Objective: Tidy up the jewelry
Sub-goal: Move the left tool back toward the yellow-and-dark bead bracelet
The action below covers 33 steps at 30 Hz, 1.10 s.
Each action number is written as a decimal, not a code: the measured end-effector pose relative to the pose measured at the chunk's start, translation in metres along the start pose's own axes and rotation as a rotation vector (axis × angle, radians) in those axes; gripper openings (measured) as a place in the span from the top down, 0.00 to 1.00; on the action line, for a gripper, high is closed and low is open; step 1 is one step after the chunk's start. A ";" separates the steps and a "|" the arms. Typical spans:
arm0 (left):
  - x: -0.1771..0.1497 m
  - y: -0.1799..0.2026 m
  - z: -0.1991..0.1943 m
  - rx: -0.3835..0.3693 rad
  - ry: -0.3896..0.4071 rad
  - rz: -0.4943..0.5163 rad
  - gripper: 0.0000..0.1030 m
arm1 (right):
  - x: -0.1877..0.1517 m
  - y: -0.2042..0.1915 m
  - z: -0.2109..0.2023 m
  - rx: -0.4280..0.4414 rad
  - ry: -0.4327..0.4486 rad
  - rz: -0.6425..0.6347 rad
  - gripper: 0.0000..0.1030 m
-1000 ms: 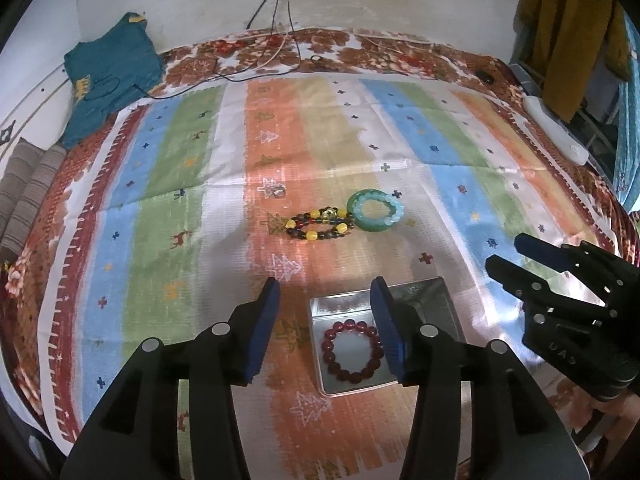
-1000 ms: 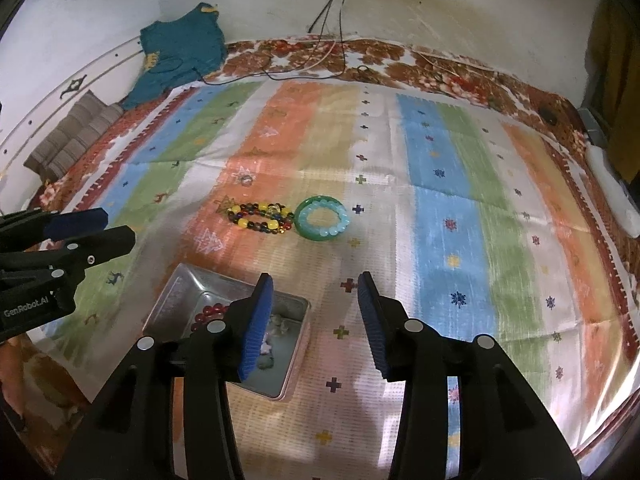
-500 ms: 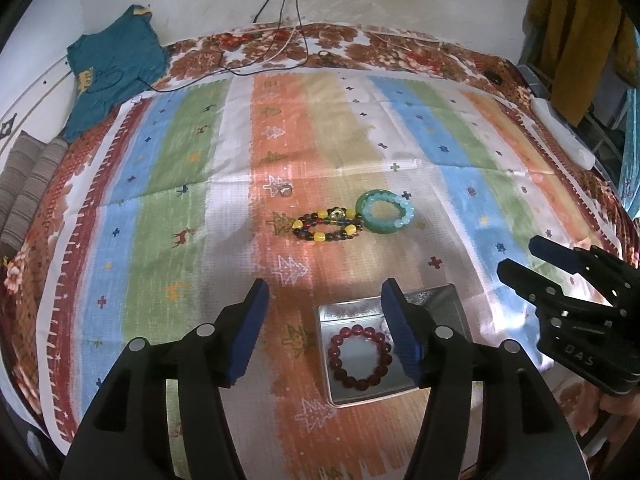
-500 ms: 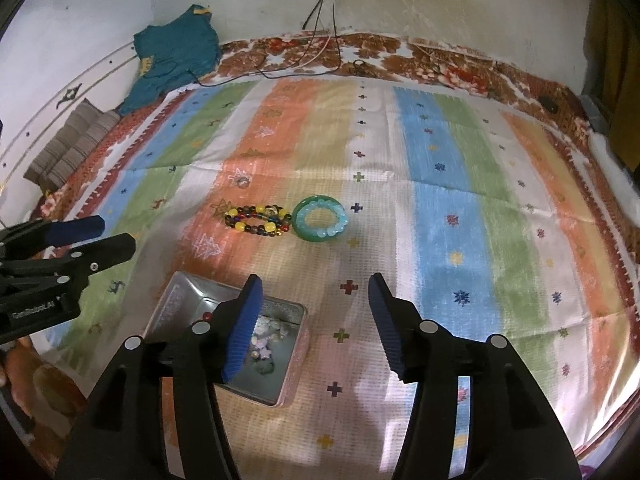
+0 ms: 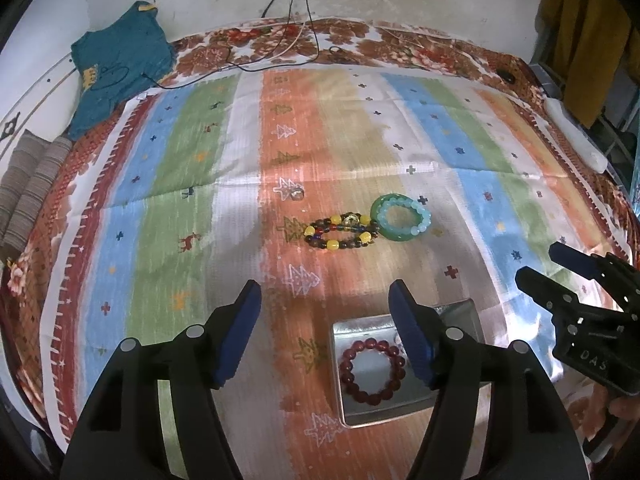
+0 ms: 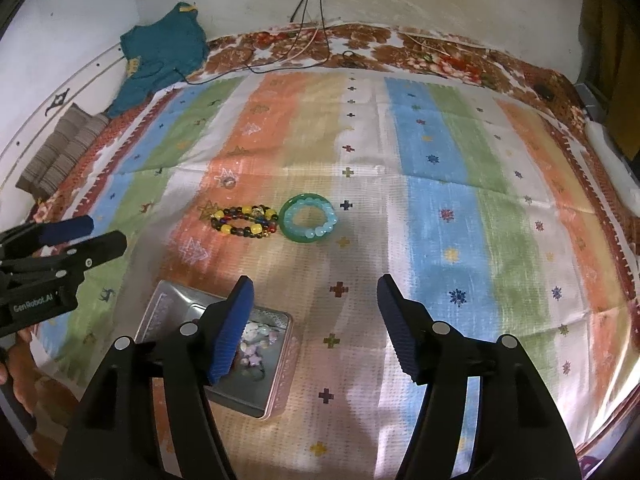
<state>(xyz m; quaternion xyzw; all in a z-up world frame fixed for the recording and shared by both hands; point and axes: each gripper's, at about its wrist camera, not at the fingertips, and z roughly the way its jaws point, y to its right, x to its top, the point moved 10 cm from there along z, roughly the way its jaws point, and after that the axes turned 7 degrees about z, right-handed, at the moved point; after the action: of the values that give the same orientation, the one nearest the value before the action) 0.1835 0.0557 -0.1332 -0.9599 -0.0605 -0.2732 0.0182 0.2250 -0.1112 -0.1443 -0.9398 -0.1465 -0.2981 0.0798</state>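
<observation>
The left hand-held gripper hangs over the striped cloth with its blue-padded jaws wide and opening further, nothing between them. Just past its right finger lies the metal tin, holding a dark red bead bracelet. The right hand-held gripper is likewise wide and opening, empty, above the cloth just right of the tin; from this side, pale pinkish beads show in the tin behind its left finger. Farther out on the cloth, a multicoloured bead bracelet with yellow beads lies touching a green bangle, on which a light blue bead bracelet rests. A small ring-like piece lies a little beyond them. At the far left edge of the bed lie a teal garment and folded striped fabric; cables hang down the wall.
</observation>
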 end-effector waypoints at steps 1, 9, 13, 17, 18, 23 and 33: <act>0.001 -0.001 0.001 0.000 -0.001 -0.001 0.34 | 0.000 0.001 0.002 -0.004 -0.003 -0.001 0.34; 0.007 -0.004 0.009 0.007 -0.012 0.000 0.31 | 0.006 0.003 0.012 -0.019 -0.015 0.002 0.30; 0.011 -0.005 0.014 0.010 -0.018 0.003 0.31 | 0.010 0.002 0.015 -0.027 -0.015 -0.009 0.29; 0.013 -0.006 0.022 0.022 -0.035 0.008 0.31 | 0.015 0.006 0.021 -0.035 -0.021 0.000 0.29; 0.014 -0.006 0.023 0.024 -0.037 0.009 0.31 | 0.016 0.006 0.022 -0.035 -0.023 0.002 0.29; 0.020 -0.006 0.031 0.030 -0.047 0.018 0.30 | 0.022 0.009 0.029 -0.039 -0.033 0.010 0.29; 0.029 -0.005 0.044 0.035 -0.066 0.036 0.30 | 0.032 0.014 0.042 -0.034 -0.062 0.027 0.29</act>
<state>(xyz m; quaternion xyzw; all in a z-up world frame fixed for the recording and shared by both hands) 0.2304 0.0665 -0.1556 -0.9688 -0.0487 -0.2401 0.0379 0.2773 -0.1074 -0.1606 -0.9518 -0.1310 -0.2701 0.0635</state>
